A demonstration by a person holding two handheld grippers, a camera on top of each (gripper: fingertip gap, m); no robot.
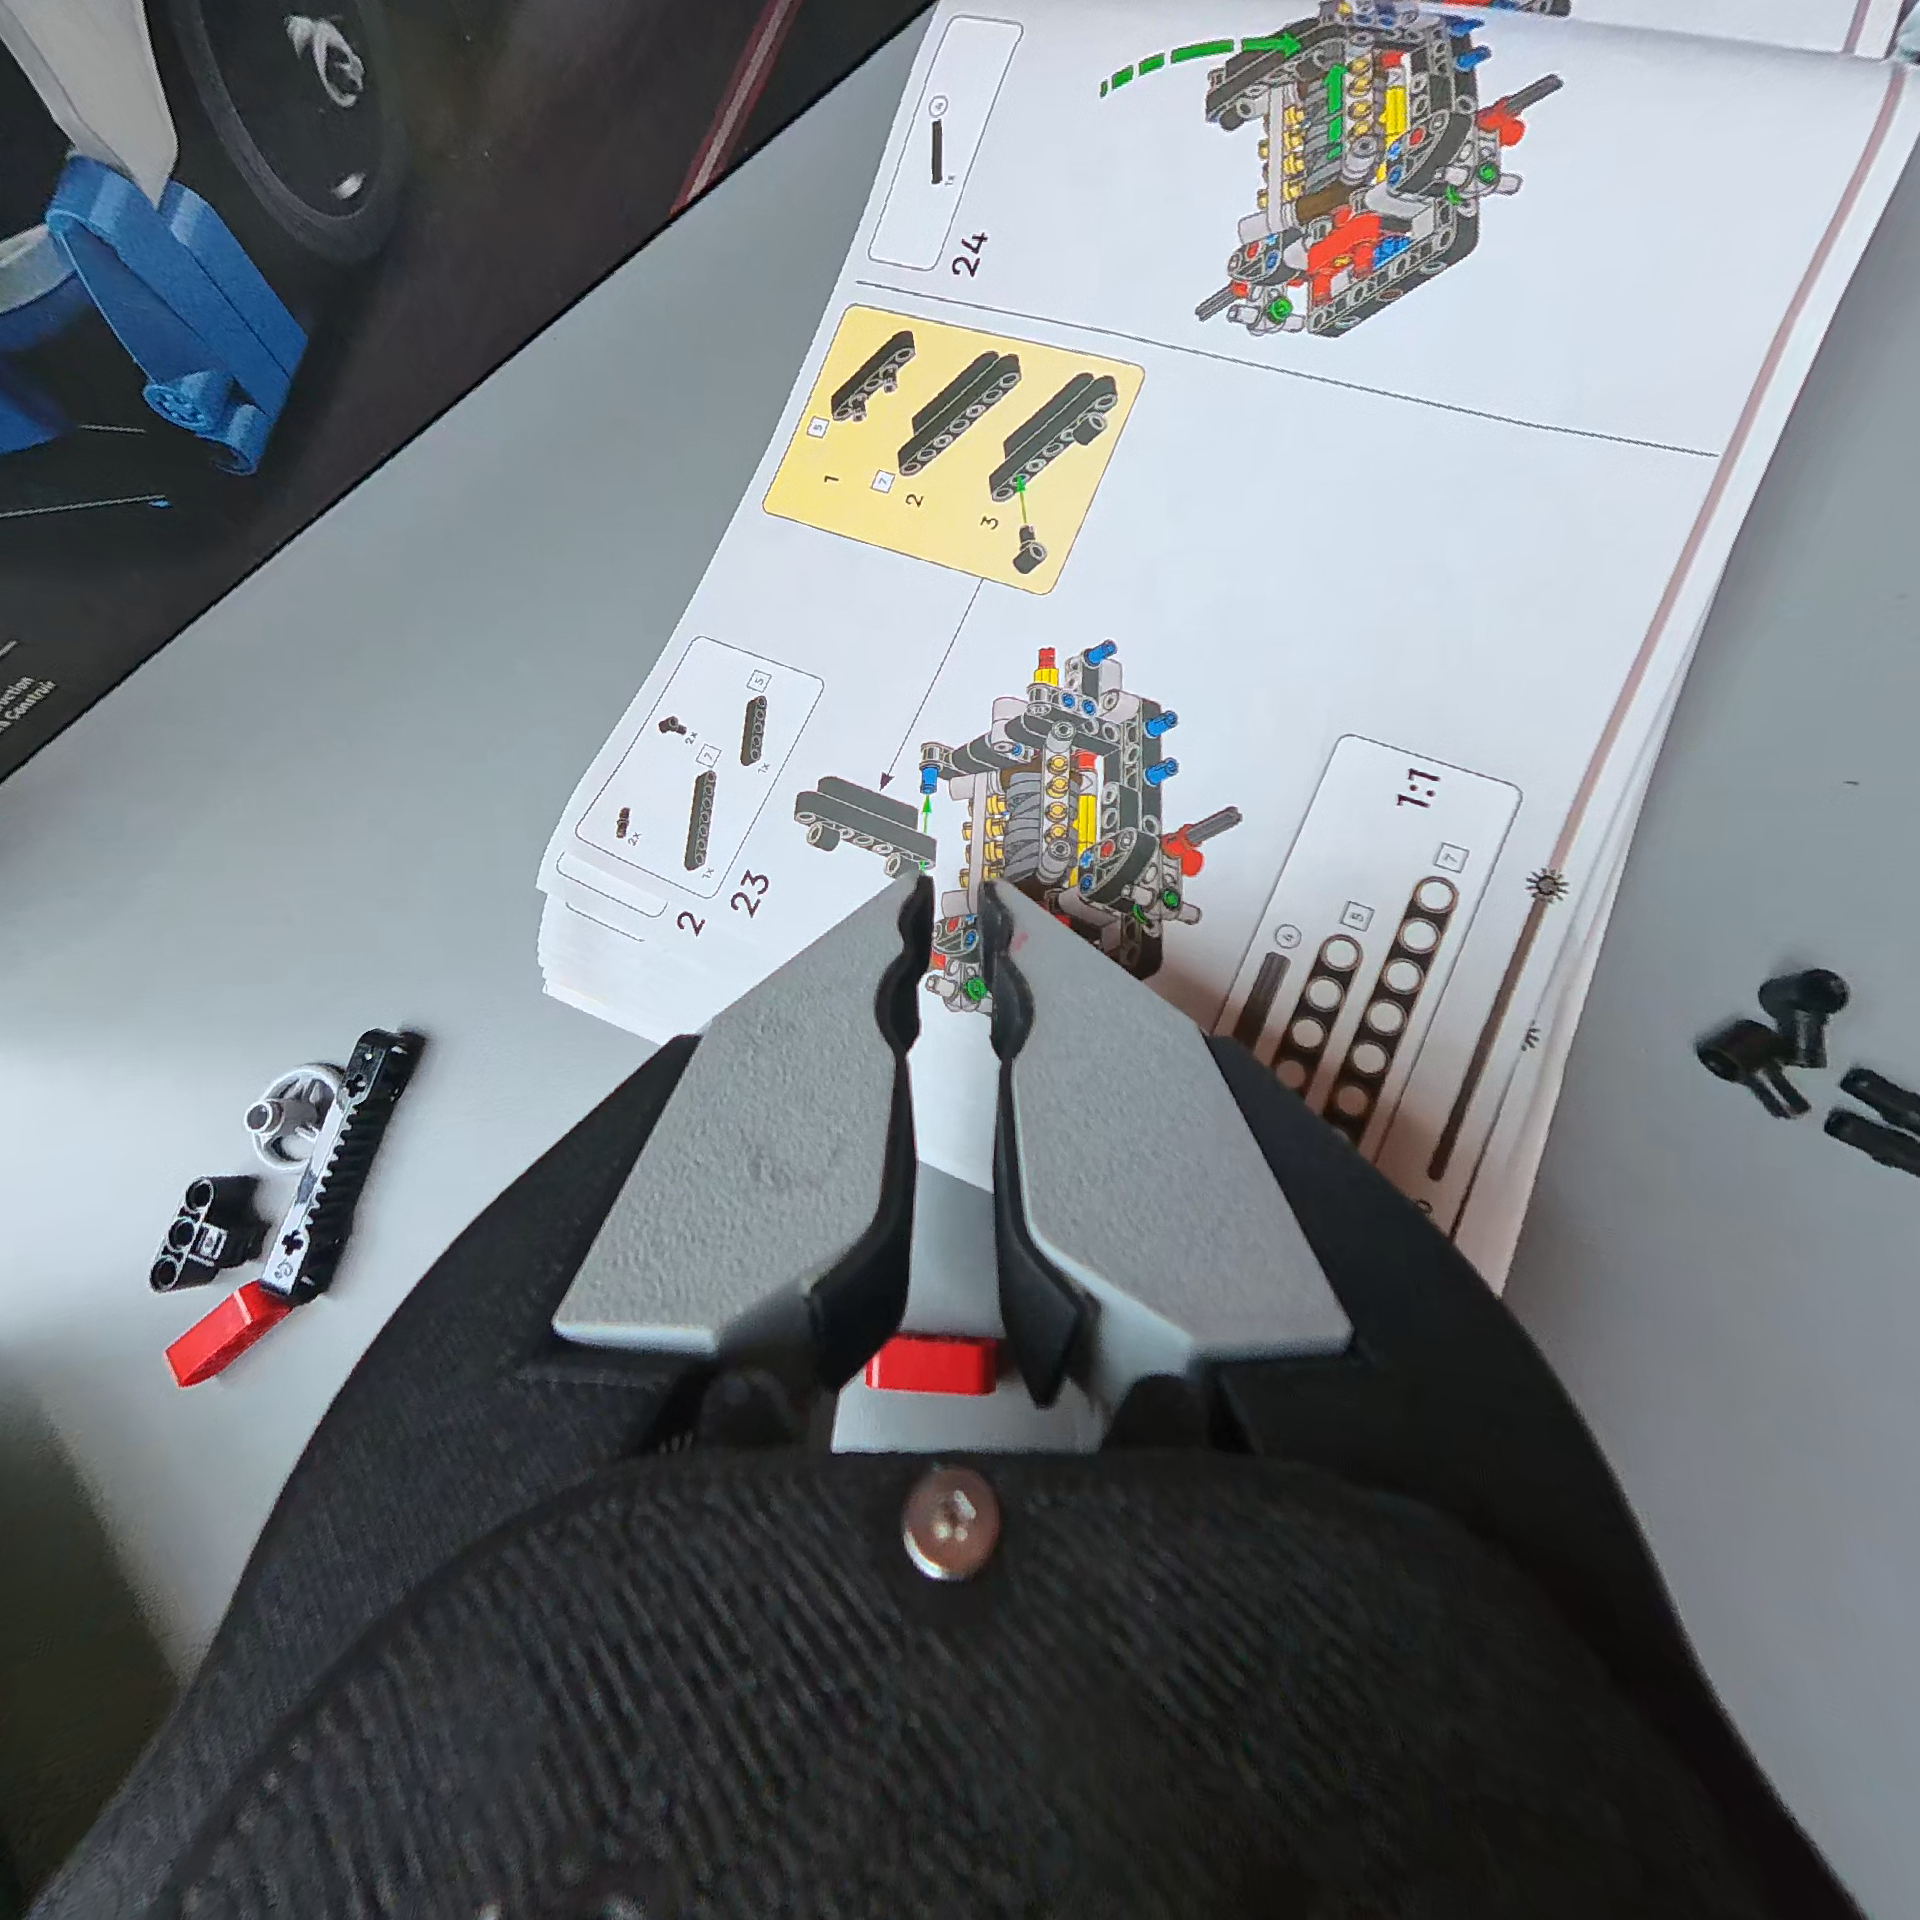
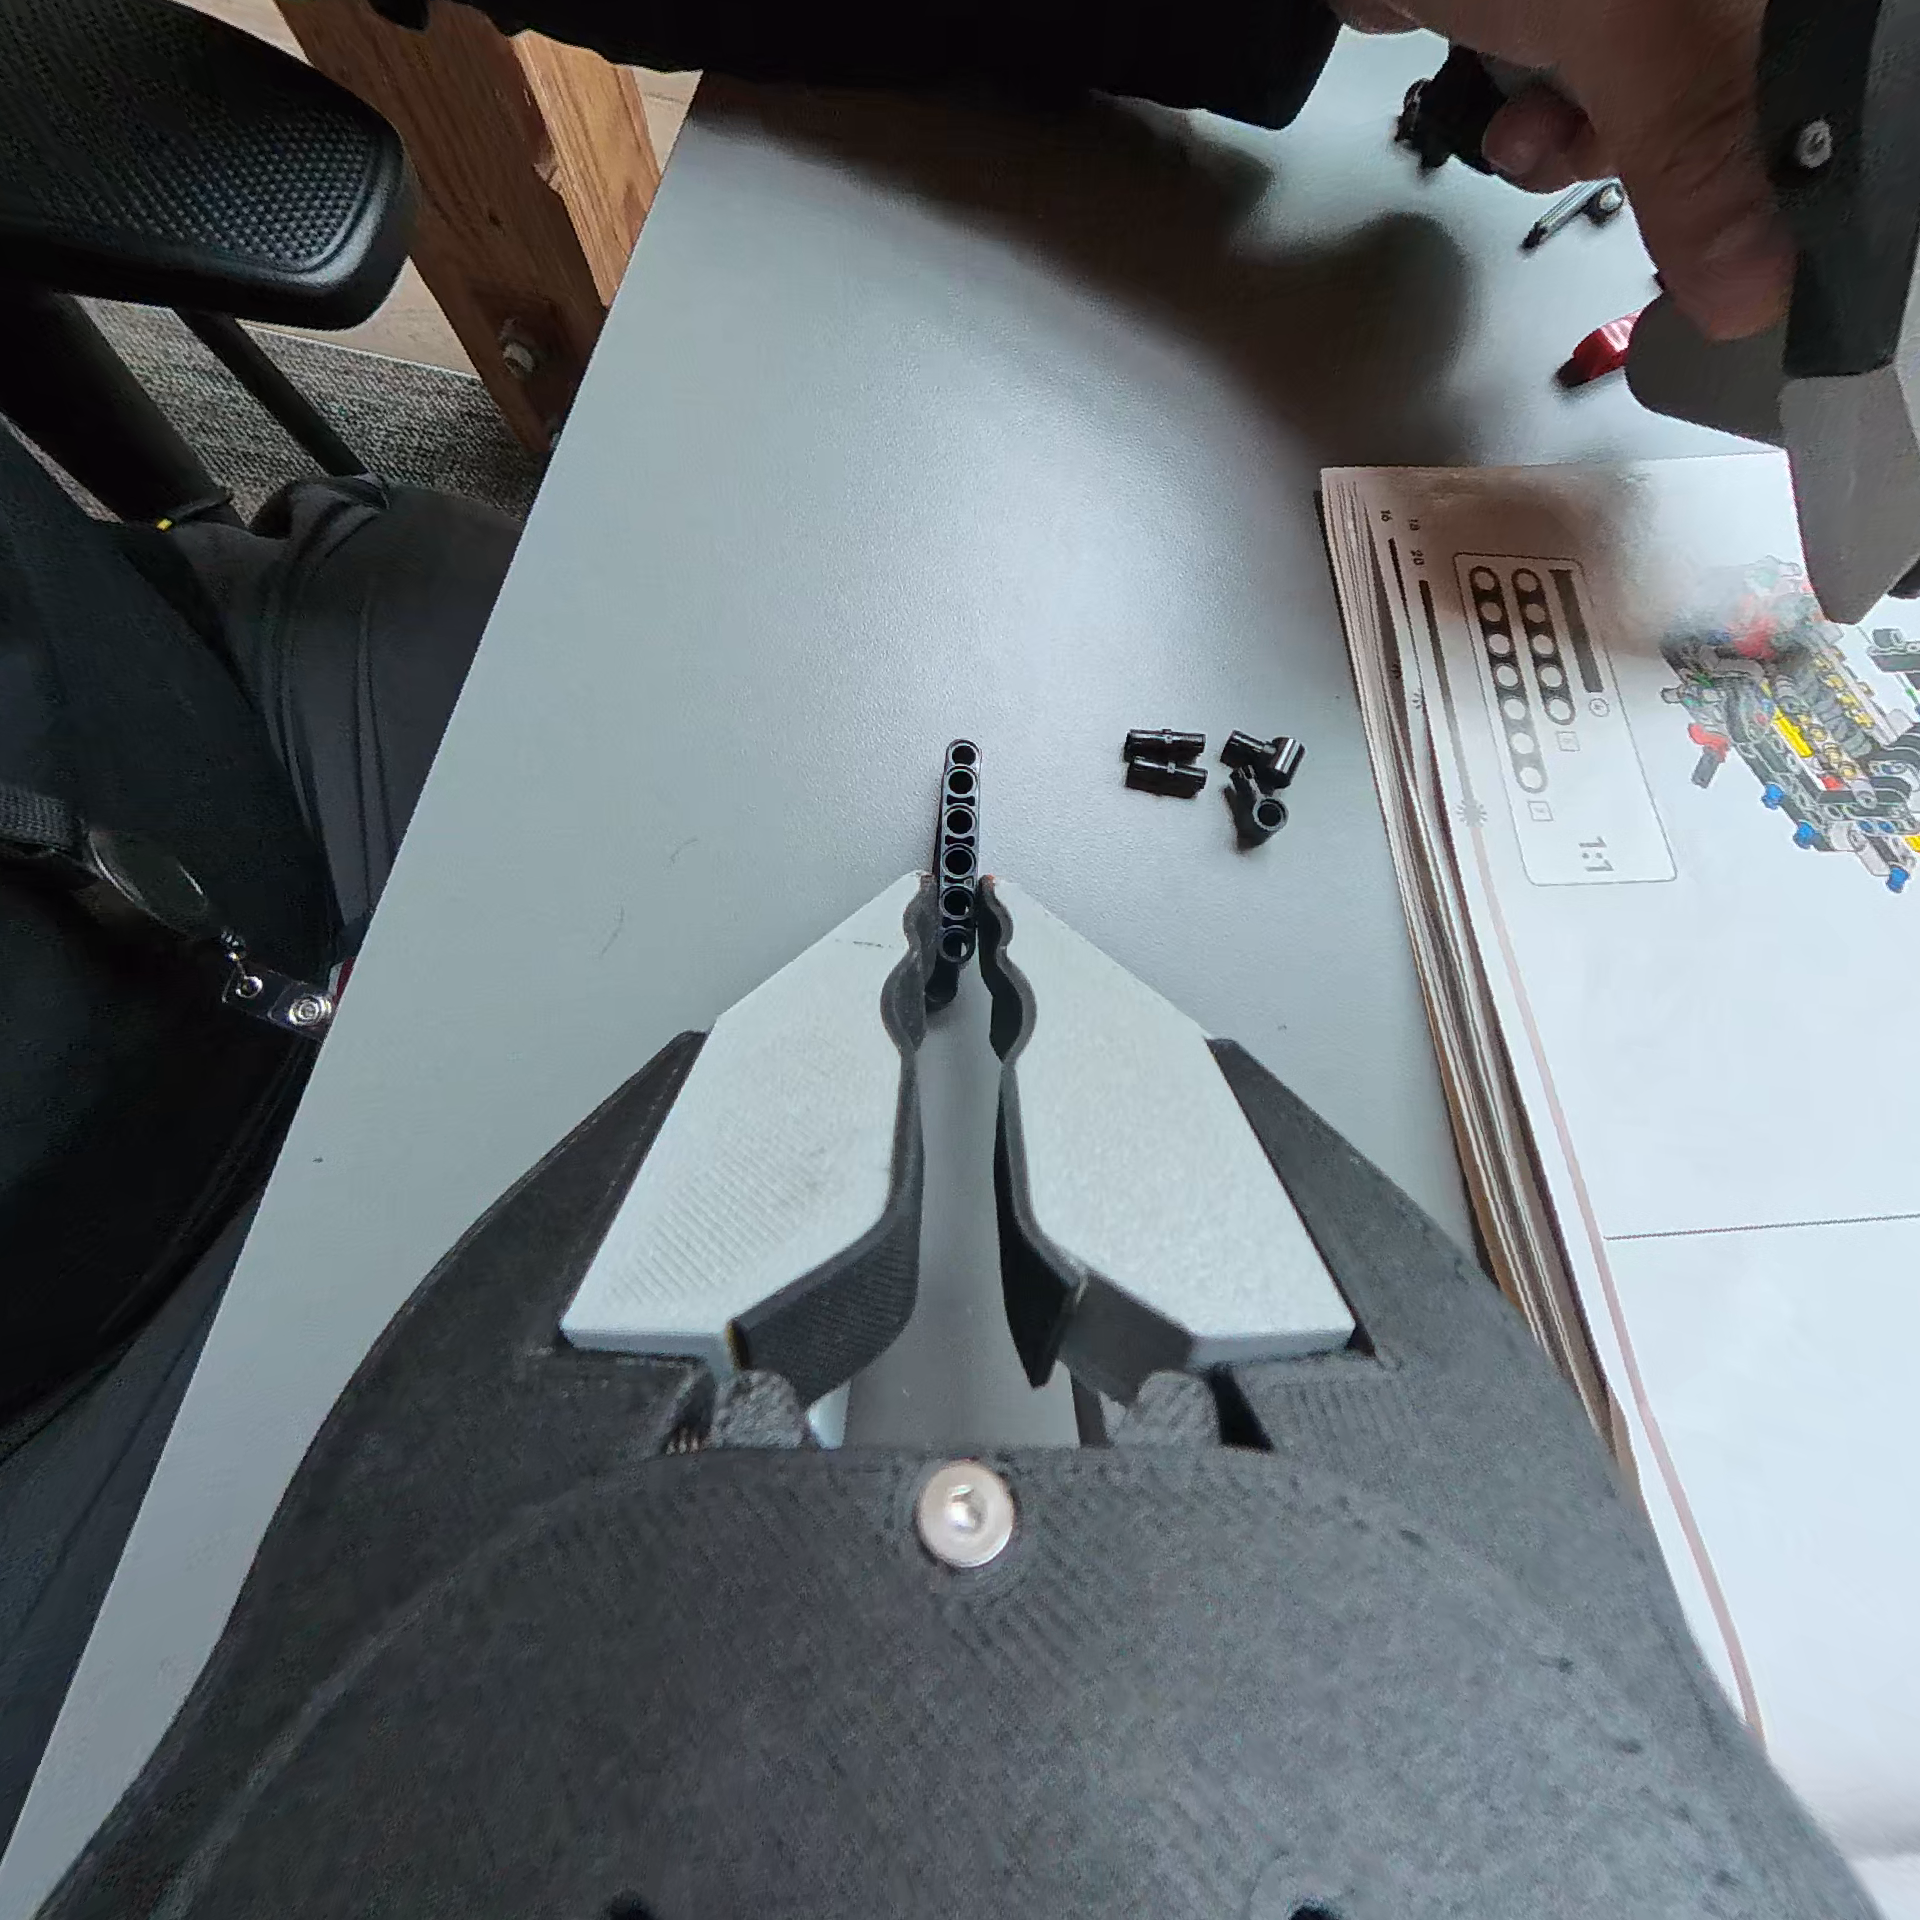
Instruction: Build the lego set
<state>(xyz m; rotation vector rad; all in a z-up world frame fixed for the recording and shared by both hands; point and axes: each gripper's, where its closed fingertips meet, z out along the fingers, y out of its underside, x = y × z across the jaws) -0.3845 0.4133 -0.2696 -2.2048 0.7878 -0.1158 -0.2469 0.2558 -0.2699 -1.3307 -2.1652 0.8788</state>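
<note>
My right gripper [image 2: 956, 881] is shut on the near end of a black beam with several holes [image 2: 960, 821], which points straight ahead low over the grey table [image 2: 831, 468]. My left gripper [image 1: 953, 885] hovers over the open instruction booklet [image 1: 1351, 582], its jaws nearly together with a thin gap and nothing between them. It also shows blurred at the top right of the right wrist view [image 2: 1860, 468], held by a hand [image 2: 1662, 177]. Two black pins [image 2: 1164, 761] and two black connectors [image 2: 1262, 774] lie just right of the beam.
Left of the booklet lie a black toothed rack piece [image 1: 348, 1153], a red piece [image 1: 223, 1340], a black three-hole piece [image 1: 203, 1231] and a grey disc [image 1: 291, 1117]. The set's dark box [image 1: 208, 260] stands at the far left. The table edge and a chair [image 2: 187, 177] lie beyond. The grippers' ends are close to 20 centimetres from one another.
</note>
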